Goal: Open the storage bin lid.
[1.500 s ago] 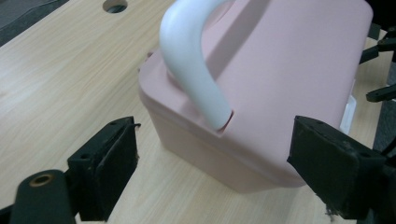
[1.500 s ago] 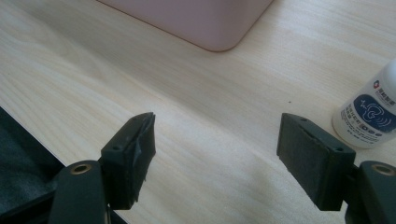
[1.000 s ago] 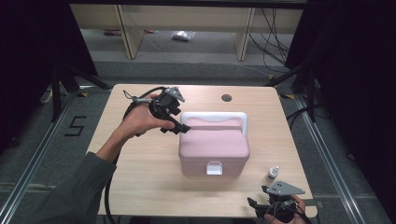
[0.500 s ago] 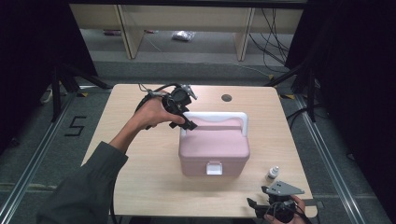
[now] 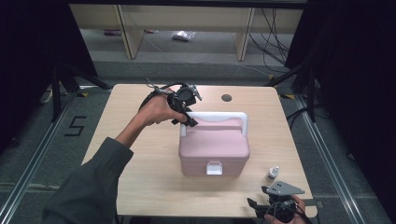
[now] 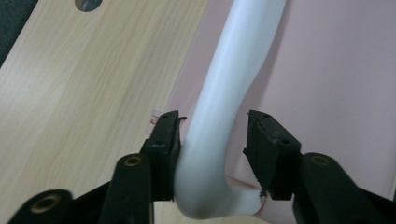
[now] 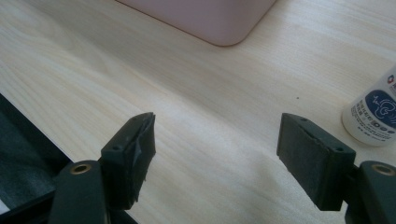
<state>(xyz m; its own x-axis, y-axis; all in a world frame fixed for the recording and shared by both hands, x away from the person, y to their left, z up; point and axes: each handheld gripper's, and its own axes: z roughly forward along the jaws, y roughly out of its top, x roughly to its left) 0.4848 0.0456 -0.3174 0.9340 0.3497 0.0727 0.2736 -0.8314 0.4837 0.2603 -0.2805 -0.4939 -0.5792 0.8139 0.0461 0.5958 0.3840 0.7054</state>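
Table: left tongs closing around box handle.

The person wears a dark grey-green long sleeve. Each hand-held gripper is black, with brass-ringed screw holes, a black cable and a grey three-cornered plate.
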